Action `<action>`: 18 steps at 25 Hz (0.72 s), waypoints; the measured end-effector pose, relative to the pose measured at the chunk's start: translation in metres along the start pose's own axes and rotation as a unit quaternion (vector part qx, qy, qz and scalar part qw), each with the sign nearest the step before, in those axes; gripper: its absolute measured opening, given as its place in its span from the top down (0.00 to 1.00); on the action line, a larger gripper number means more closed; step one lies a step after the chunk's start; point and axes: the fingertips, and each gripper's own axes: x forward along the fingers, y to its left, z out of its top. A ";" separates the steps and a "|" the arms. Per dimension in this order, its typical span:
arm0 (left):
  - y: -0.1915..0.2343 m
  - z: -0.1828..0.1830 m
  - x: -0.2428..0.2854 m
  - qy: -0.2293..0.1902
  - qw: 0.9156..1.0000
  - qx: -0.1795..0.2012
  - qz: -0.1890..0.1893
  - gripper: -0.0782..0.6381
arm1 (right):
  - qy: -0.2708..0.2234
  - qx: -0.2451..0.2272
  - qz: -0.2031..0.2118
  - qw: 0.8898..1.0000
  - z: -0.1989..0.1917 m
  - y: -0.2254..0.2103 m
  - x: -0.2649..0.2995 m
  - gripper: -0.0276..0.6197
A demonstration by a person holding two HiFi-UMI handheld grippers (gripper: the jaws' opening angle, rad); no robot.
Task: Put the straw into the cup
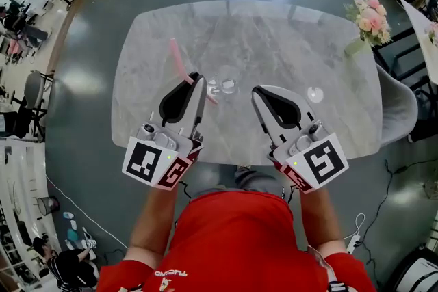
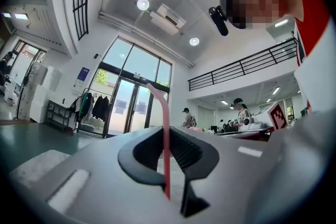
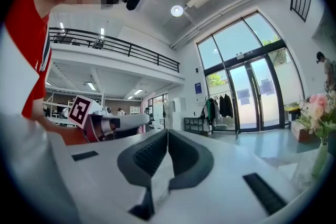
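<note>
A pink straw [image 1: 179, 61] is pinched in my left gripper [image 1: 200, 78], whose jaws are shut on it. In the head view the straw slants up and left over the marble table [image 1: 150, 78], and its lower end pokes out toward a small clear cup [image 1: 223, 86] just right of the gripper tips. In the left gripper view the straw [image 2: 165, 118] stands upright between the closed jaws of the left gripper [image 2: 167, 132]. My right gripper [image 1: 256, 91] is right of the cup with its jaws shut and nothing in them; the right gripper view [image 3: 167, 132] shows the same.
A small clear round object [image 1: 315, 94] lies on the table beyond the right gripper. A vase of pink flowers [image 1: 368, 18] stands at the table's far right corner. A grey chair [image 1: 400, 106] sits off the right edge.
</note>
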 end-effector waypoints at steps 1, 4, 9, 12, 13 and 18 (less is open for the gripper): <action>0.002 -0.003 0.006 0.002 1.000 0.001 0.003 0.84 | 0.001 0.001 0.001 1.000 -0.001 -0.005 0.002 0.95; 0.009 -0.012 0.021 0.009 1.000 0.004 0.012 0.84 | 0.003 0.006 0.004 1.000 -0.003 -0.020 0.007 0.95; 0.018 -0.028 0.044 0.016 0.999 0.009 0.028 0.84 | 0.008 0.011 0.010 1.000 -0.008 -0.041 0.010 0.95; 0.024 -0.039 0.053 0.020 0.999 0.011 0.035 0.84 | 0.011 0.014 0.011 1.000 -0.010 -0.049 0.013 0.95; 0.026 -0.043 0.055 0.023 0.999 0.010 0.037 0.84 | 0.012 0.016 0.011 1.000 -0.011 -0.050 0.013 0.95; 0.040 -0.062 0.065 0.038 0.999 0.004 0.033 0.84 | 0.020 0.020 0.008 1.000 -0.013 -0.048 0.017 0.95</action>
